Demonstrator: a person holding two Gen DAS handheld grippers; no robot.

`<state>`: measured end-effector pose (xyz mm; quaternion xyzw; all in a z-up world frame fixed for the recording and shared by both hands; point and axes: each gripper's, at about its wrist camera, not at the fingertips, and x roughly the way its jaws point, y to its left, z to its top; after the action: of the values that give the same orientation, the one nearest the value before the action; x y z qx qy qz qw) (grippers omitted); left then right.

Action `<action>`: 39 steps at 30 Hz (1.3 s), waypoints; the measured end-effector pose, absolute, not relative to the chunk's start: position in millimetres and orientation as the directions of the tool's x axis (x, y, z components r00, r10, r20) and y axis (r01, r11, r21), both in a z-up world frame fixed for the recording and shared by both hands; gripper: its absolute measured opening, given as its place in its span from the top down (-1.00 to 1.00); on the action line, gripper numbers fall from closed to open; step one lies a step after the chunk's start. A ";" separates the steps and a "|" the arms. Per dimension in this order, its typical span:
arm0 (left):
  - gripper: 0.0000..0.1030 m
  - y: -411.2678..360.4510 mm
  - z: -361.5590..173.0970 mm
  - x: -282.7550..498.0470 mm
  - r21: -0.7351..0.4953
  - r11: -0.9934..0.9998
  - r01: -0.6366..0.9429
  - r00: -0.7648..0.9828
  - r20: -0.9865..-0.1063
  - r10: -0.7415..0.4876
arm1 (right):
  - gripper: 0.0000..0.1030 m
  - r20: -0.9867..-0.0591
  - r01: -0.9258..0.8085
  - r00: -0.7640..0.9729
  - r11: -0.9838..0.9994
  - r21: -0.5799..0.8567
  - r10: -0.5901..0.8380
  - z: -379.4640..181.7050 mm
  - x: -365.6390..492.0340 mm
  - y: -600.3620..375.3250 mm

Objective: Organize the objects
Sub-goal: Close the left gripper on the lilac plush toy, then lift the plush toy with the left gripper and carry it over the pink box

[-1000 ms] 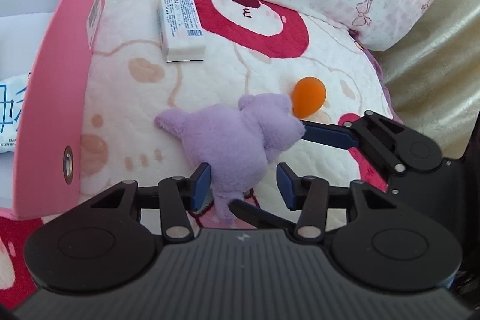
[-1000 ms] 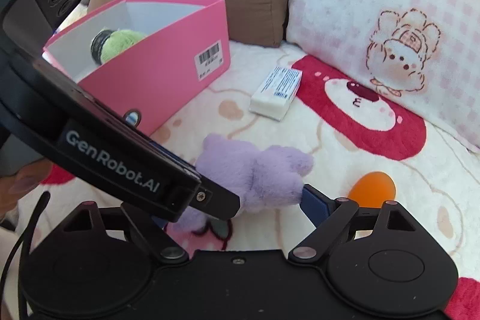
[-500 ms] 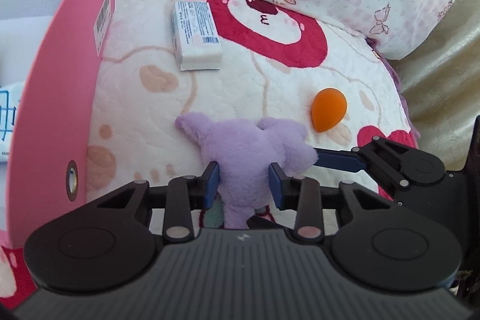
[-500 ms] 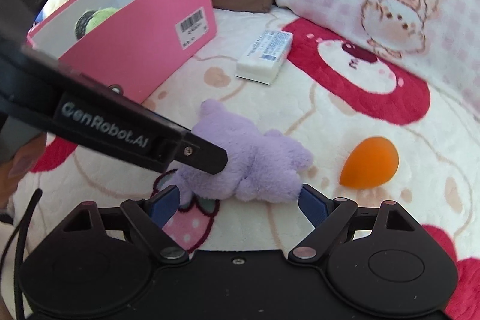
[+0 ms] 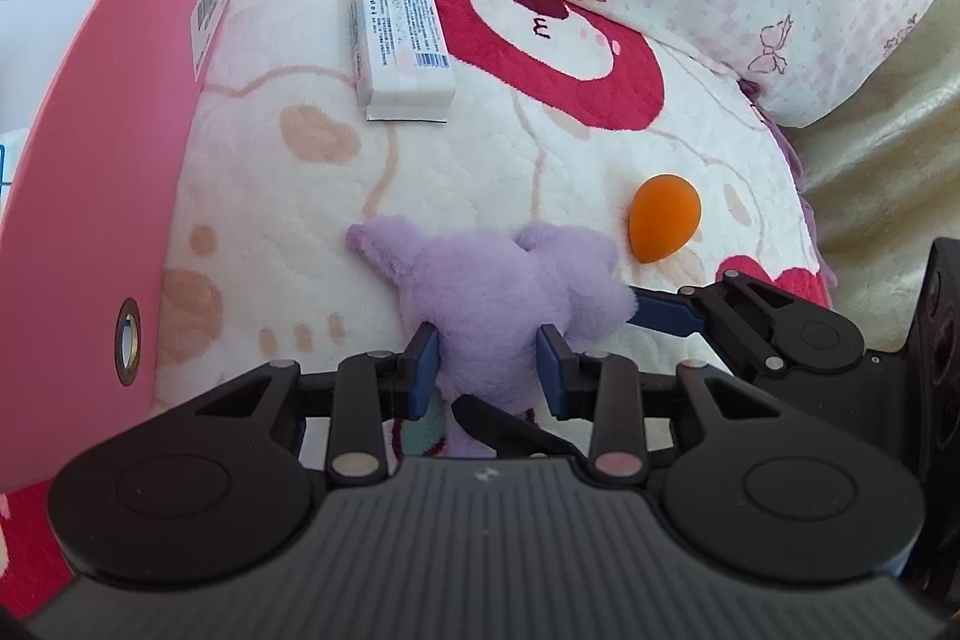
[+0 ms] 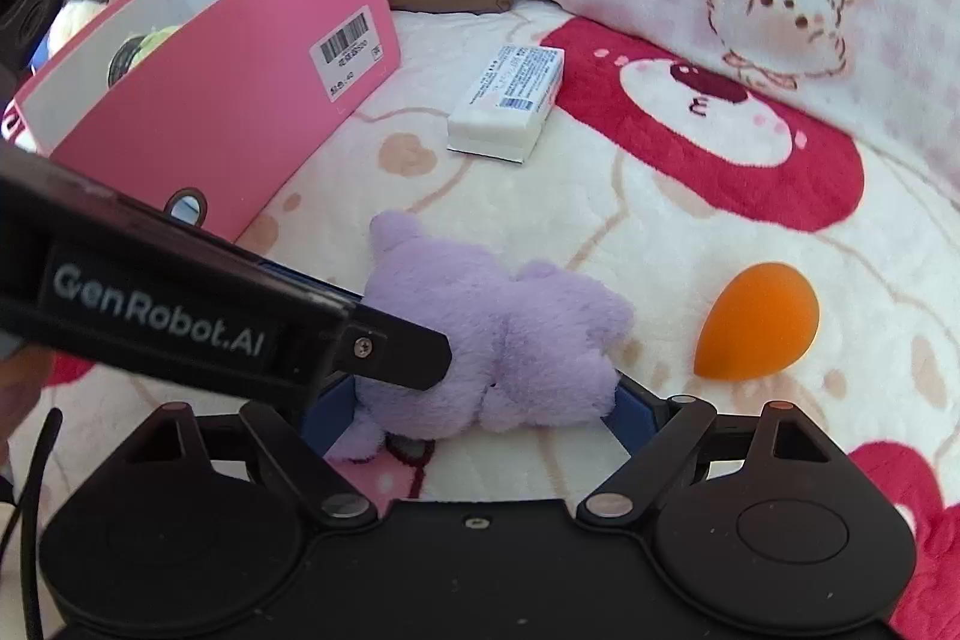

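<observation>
Left wrist view: the left gripper has just been closing and now pinches the purple plush toy at six o'clock, pads sunk into its fur, likely for a lift into the pink box at nine o'clock. An orange sponge lies at two o'clock of the toy.

Right wrist view: the right gripper stands wide, straddling the toy without clear pressure, seemingly steadying it. The toy is fluffy, soft, lying flat on the blanket.
</observation>
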<state>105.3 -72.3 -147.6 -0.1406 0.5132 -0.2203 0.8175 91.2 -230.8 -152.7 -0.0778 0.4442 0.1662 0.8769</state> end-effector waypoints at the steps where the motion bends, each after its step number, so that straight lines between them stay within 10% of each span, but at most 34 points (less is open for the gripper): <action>1: 0.35 -72.2 -148.5 105.6 -0.455 0.864 0.216 0.374 -0.778 -0.504 | -0.73 -0.804 -0.363 0.554 0.932 -0.002 0.214 -153.0 90.5 -229.6; 39: 0.36 -16.0 -68.4 30.8 -0.517 0.787 0.336 0.444 -0.650 -0.617 | -0.72 -0.768 -0.374 0.588 0.927 0.020 0.254 -62.4 38.4 -193.0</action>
<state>30.8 -16.0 -68.4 -0.1581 0.4435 -0.2853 0.8348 38.4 -193.0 -62.4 -0.0721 0.4181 0.1769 0.8881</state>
